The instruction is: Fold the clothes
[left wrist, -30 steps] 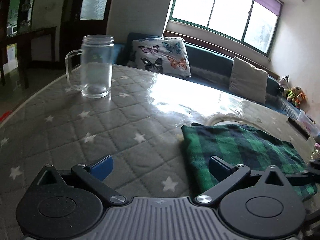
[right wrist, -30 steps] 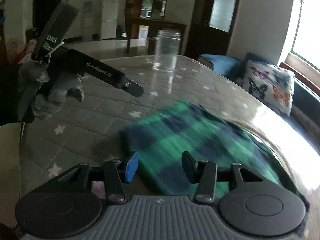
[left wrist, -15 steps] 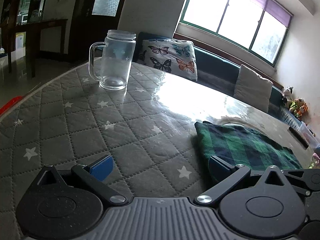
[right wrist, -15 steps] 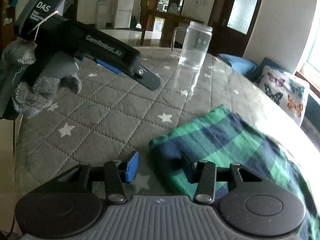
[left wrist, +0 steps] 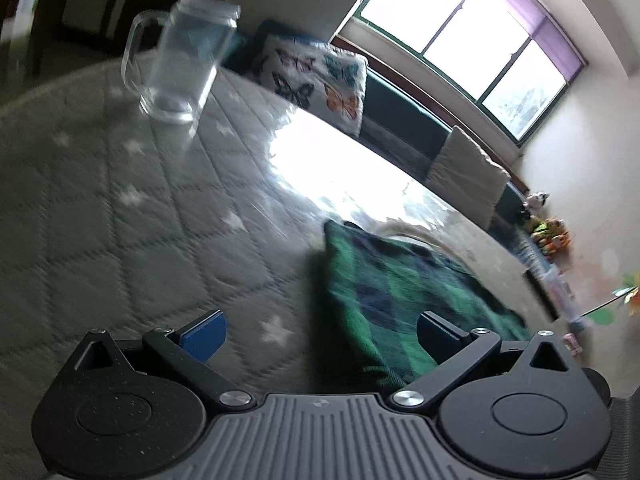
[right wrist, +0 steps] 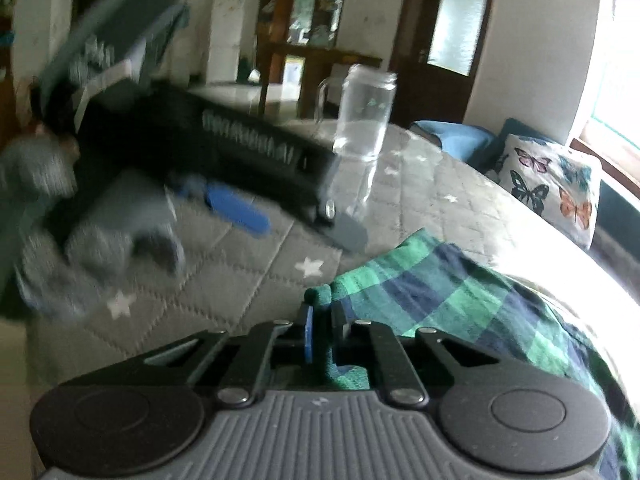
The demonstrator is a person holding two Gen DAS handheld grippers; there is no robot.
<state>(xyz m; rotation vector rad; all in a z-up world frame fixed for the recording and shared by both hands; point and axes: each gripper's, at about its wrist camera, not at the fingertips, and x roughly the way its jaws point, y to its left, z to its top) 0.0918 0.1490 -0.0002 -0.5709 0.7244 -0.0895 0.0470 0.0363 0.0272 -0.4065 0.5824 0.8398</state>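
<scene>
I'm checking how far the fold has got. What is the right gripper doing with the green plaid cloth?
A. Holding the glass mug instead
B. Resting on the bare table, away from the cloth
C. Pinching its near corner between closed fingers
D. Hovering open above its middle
C: in the right wrist view the right gripper has just closed, and a corner of the green plaid cloth sits pinched between its fingers.

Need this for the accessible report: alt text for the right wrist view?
The right hand-held gripper is shut on a corner of the green plaid cloth on a grey star-quilted table. The left hand-held gripper, open and blurred, hovers beyond, near a glass mug.
</scene>
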